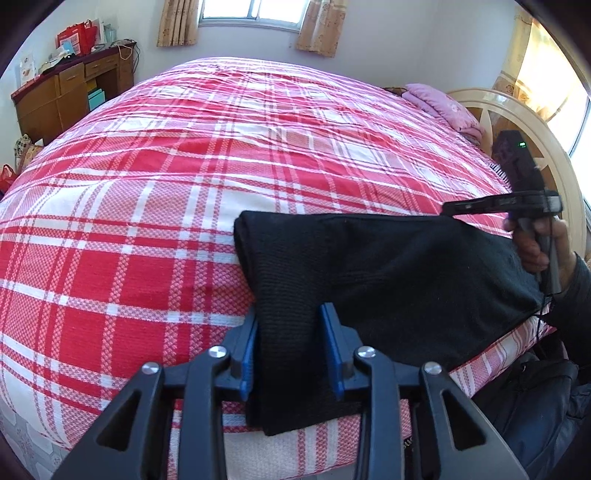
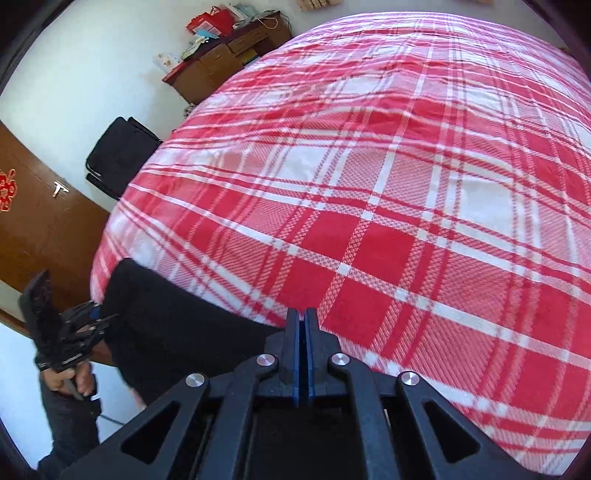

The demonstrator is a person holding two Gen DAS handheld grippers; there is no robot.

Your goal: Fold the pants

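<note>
Black pants [image 1: 388, 266] lie folded at the bed's [image 1: 184, 184] near edge. Left claw [image 1: 291, 350] straddles the fabric, pads apart (not pressing). Right claw [image 2: 303, 354] is together, empty. Folding appears nearly finished; next calls for withdrawing cleanly.

Sunlit white-walled bedroom: curtained window [image 1: 255, 11], wooden desk [image 1: 70, 92], brown door [image 2: 33, 221].

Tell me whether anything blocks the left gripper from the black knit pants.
Nothing visible does. The left gripper already straddles a folded edge of the black knit pants at the near edge of the red-and-white plaid bedspread, its blue pads apart.
</note>
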